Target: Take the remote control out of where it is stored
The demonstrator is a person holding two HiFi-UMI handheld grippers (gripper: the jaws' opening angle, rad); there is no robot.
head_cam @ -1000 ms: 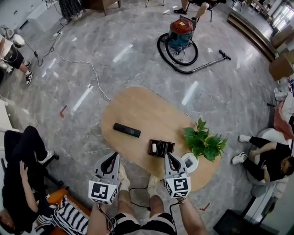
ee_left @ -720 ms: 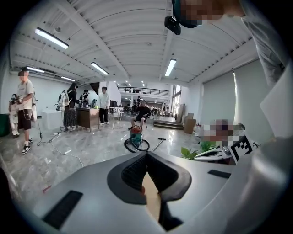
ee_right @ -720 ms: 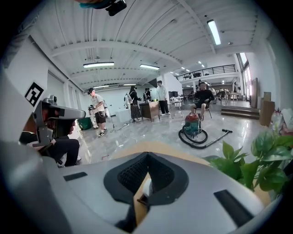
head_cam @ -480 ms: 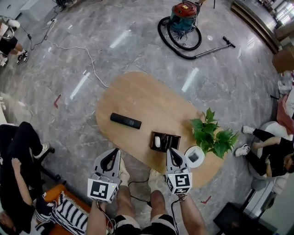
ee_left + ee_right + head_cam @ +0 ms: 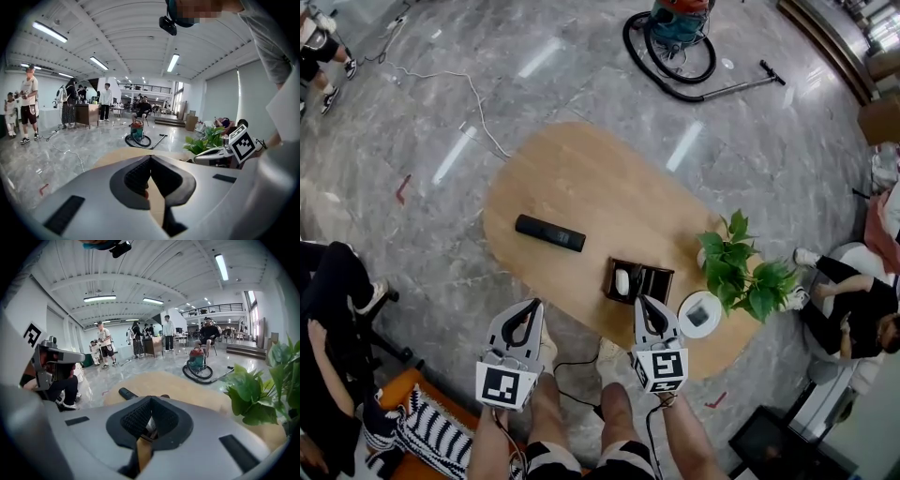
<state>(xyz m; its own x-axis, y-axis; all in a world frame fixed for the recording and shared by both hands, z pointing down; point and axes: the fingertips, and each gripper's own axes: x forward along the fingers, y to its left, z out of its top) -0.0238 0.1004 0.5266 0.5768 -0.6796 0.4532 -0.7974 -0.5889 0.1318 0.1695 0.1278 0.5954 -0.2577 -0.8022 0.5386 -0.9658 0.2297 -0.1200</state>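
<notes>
Approach looks like the step in hand, with nothing grasped yet. Off the counter's [image 5: 581, 173] near edge on the left, the left gripper [image 5: 528, 311] hangs over the floor with its jaws pressed together and nothing between them. A little further right, a long black remote control [image 5: 549, 232] lies flat on the bare wood of the counter's left half, out in the open and well apart from both grippers.

Close to the near edge, right of the middle, stands a small dark storage box [image 5: 656, 279]. A white oblong thing [image 5: 622, 281] lies in its left compartment; it may be a second, smaller remote control, though it is too small to say for sure. Since the task is to lift a remote control out of storage, this boxed thing is the likely target.

Just beside the box's near side, the right gripper [image 5: 645, 307] points at it, jaws likewise closed and empty. The next move therefore calls for spreading those jaws, reaching over the box wall and closing on the white thing lengthwise. A potted plant [image 5: 741, 274] at the right end crowds that side, so its leaves need avoiding.
</notes>
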